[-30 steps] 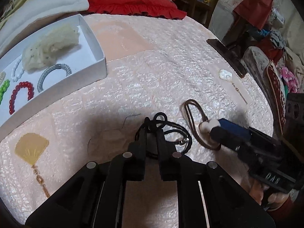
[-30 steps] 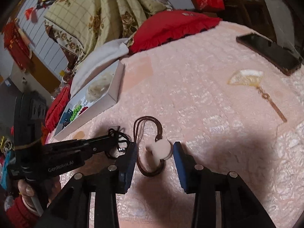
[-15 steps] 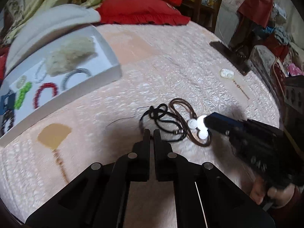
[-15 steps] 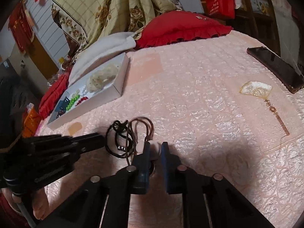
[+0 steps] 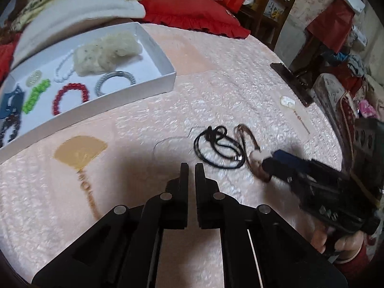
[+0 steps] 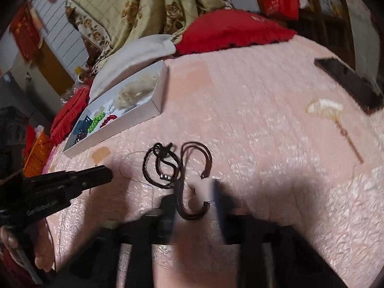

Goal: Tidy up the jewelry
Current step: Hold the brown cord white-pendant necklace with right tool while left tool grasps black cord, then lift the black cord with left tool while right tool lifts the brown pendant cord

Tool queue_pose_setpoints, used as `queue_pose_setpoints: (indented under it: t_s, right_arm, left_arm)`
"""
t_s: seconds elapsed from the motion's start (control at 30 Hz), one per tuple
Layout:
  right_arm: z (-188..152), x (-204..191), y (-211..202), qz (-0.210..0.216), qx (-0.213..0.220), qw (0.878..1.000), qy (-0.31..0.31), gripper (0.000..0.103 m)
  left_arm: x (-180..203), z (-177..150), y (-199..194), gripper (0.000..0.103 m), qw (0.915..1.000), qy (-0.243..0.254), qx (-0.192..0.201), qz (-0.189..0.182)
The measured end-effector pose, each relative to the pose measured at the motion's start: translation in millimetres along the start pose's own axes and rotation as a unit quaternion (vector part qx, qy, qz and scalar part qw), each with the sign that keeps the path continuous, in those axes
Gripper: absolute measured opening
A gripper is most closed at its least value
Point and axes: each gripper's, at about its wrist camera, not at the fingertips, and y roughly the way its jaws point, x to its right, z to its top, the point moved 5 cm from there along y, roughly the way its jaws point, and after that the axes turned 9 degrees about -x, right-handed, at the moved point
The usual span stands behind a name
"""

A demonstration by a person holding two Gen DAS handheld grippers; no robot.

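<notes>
A black cord necklace (image 5: 216, 146) lies coiled on the pink quilted cloth, with a brown cord necklace (image 5: 247, 139) and its white pendant (image 5: 256, 157) touching its right side. My left gripper (image 5: 191, 165) is shut and empty, a little short of the black cord. In the right wrist view my right gripper (image 6: 196, 192) is blurred and its jaws are opening, with the white pendant (image 6: 199, 188) between them on the cloth. The brown cord (image 6: 196, 153) loops away from it beside the black cord (image 6: 160, 165). A white box (image 5: 165, 72) at the far left holds several bracelets.
The box holds a red bead bracelet (image 5: 70, 96), a green one (image 5: 36, 96), a silver bangle (image 5: 115, 82) and a cream fluffy lump (image 5: 108, 52). A dark phone (image 6: 348, 81) lies far right, near a pale fan shape (image 6: 324, 108). A red cushion (image 5: 192, 9) lies behind.
My left gripper drew back from the black cord and stayed shut. My right gripper closed around the white pendant, then opened again. The brown cord now lies against the black cord.
</notes>
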Motion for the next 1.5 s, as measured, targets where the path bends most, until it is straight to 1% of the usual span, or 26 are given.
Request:
queue_pose_setpoints:
  t_s: [0.03, 0.1, 0.13, 0.17, 0.2, 0.23, 0.3, 0.4, 0.43, 0.5, 0.57, 0.6, 0.63, 0.67, 0.73, 0.8, 0.9, 0.93, 1.03, 1.23, 1.3, 1.33, 1.37, 1.4, 1.47, 1.5]
  right_arm:
    - [0, 1, -2, 0.003, 0.005, 1.0, -0.002, 0.04]
    - [1, 2, -3, 0.002, 0.008, 1.0, -0.003, 0.041]
    - [2, 2, -1, -0.002, 0.006, 1.0, -0.004, 0.041]
    - [2, 2, 0, -0.001, 0.004, 1.0, -0.007, 0.041]
    - [3, 0, 3, -0.002, 0.0, 1.0, -0.014, 0.041]
    - [4, -2, 6, -0.005, -0.004, 1.0, -0.022, 0.041]
    - [5, -9, 13, -0.012, -0.01, 0.999, -0.039, 0.041]
    - [6, -17, 18, -0.023, -0.011, 0.998, -0.063, 0.041]
    - [6, -18, 19, -0.026, -0.011, 0.997, -0.069, 0.041]
    - [5, -22, 21, -0.031, -0.011, 0.996, -0.082, 0.041]
    - [3, -24, 21, -0.031, -0.012, 0.995, -0.093, 0.041]
    - [1, -24, 20, -0.028, -0.011, 0.995, -0.096, 0.041]
    - [-1, -24, 19, -0.024, -0.011, 0.995, -0.096, 0.041]
    - [-4, -24, 18, -0.019, -0.012, 0.995, -0.097, 0.041]
    - [-7, -24, 18, -0.023, -0.008, 0.994, -0.102, 0.042]
    - [-8, -27, 20, -0.034, -0.008, 0.993, -0.116, 0.042]
    - [-3, -35, 26, -0.048, -0.011, 0.99, -0.129, 0.046]
    - [-1, -39, 28, -0.051, -0.014, 0.99, -0.133, 0.048]
    - [4, -48, 35, -0.055, -0.022, 0.988, -0.146, 0.049]
    - [13, -64, 52, -0.112, -0.031, 0.977, -0.177, 0.05]
    - [15, -67, 55, -0.111, -0.031, 0.977, -0.179, 0.049]
    - [17, -67, 54, -0.11, -0.032, 0.978, -0.177, 0.035]
    - [18, -66, 53, -0.108, -0.035, 0.978, -0.173, 0.024]
    - [20, -64, 52, -0.095, -0.042, 0.981, -0.161, 0.018]
    - [20, -60, 47, -0.067, -0.047, 0.987, -0.136, 0.015]
    - [20, -59, 44, -0.059, -0.046, 0.989, -0.128, 0.005]
  left_arm:
    - [0, 3, 2, 0.005, 1.0, 0.001, 0.0, -0.002]
    - [1, 11, 8, 0.01, 0.9999, 0.0, -0.001, -0.011]
    - [2, 15, 11, 0.019, 0.9999, 0.0, -0.001, -0.014]
    - [3, 20, 15, 0.034, 0.9999, 0.001, 0.0, -0.016]
    - [3, 23, 17, 0.04, 0.9999, 0.003, 0.001, -0.015]
    - [3, 27, 20, 0.043, 0.9999, 0.006, 0.005, -0.014]
    - [7, 34, 27, 0.043, 0.9998, 0.017, 0.004, -0.01]
    - [12, 37, 39, 0.043, 0.9992, 0.036, -0.014, -0.013]
    - [15, 38, 39, 0.044, 0.9988, 0.048, -0.004, -0.004]
    - [21, 37, 44, 0.044, 0.9969, 0.077, -0.003, 0.015]
    - [24, 35, 46, 0.043, 0.9955, 0.092, -0.004, 0.025]
    - [24, 33, 46, 0.038, 0.995, 0.095, -0.004, 0.032]
    - [23, 33, 45, 0.017, 0.9946, 0.094, -0.005, 0.043]
    - [20, 31, 46, 0.007, 0.9946, 0.092, -0.013, 0.047]
    - [15, 30, 42, 0.007, 0.9962, 0.077, -0.016, 0.038]
    - [7, 26, 38, 0.006, 0.9967, 0.065, -0.013, 0.046]
    - [-2, 16, 28, 0.004, 0.9976, 0.049, -0.01, 0.046]
    - [-5, 12, 23, 0.004, 0.9978, 0.047, -0.006, 0.047]
    - [-12, -1, 6, 0.004, 0.9979, 0.036, 0.007, 0.054]
    - [-31, -31, -35, 0.004, 0.9965, 0.003, 0.042, 0.072]
    - [-37, -41, -48, 0.004, 0.9955, -0.01, 0.052, 0.078]
    - [-40, -47, -55, 0.004, 0.9948, -0.015, 0.058, 0.082]
    - [-43, -52, -61, 0.004, 0.9941, -0.021, 0.063, 0.086]
    - [-46, -56, -67, 0.004, 0.9937, -0.026, 0.066, 0.086]
    - [-51, -65, -80, 0.004, 0.9927, -0.037, 0.075, 0.087]
    - [-54, -68, -86, 0.004, 0.9921, -0.041, 0.079, 0.088]
